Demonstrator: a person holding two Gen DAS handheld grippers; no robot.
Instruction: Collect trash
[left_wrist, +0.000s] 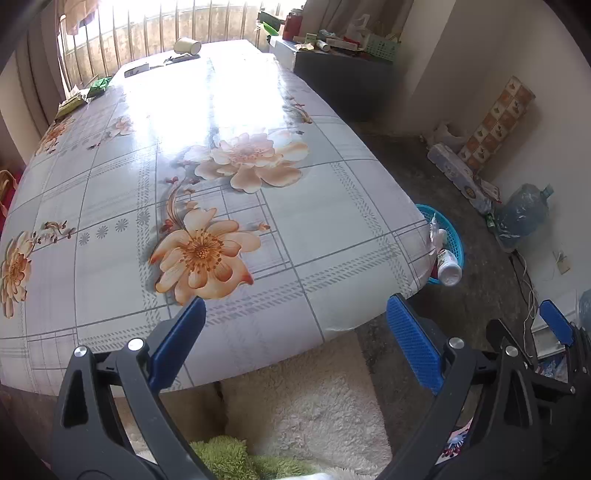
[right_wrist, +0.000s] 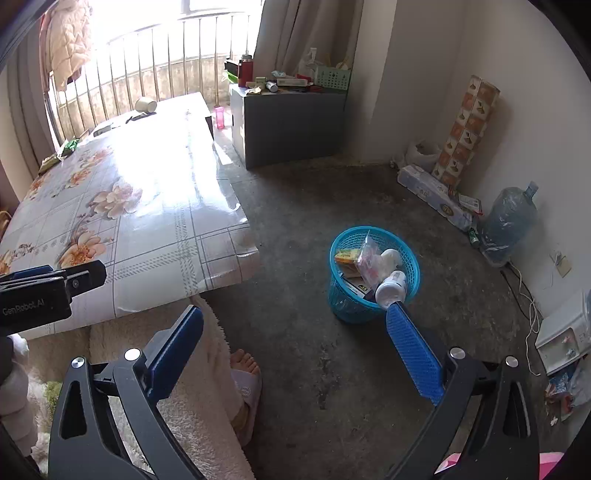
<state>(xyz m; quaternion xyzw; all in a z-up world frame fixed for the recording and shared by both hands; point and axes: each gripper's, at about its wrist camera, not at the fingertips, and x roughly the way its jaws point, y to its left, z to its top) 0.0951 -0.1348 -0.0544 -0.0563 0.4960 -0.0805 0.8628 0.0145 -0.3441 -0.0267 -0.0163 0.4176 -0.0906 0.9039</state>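
Observation:
A blue mesh trash basket (right_wrist: 340, 299) stands on the concrete floor right of the table; it holds a white bottle (right_wrist: 391, 288), a clear plastic bag (right_wrist: 367, 258) and a yellow box (right_wrist: 347, 255). In the left wrist view the basket (left_wrist: 455, 242) peeks out past the table's corner. My left gripper (left_wrist: 295, 314) is open and empty over the table's near edge. My right gripper (right_wrist: 295, 321) is open and empty above the floor, short of the basket. A tipped paper cup (left_wrist: 187, 45) and green wrappers (left_wrist: 99, 85) lie at the table's far end.
The table (left_wrist: 332, 206) has a glossy flowered cover. A grey cabinet (right_wrist: 291, 122) with clutter stands at the back. A water jug (right_wrist: 511, 218), boxes and cables line the right wall. A person's sandalled foot (right_wrist: 245, 373) and a fleecy blanket (right_wrist: 192, 417) are below my grippers.

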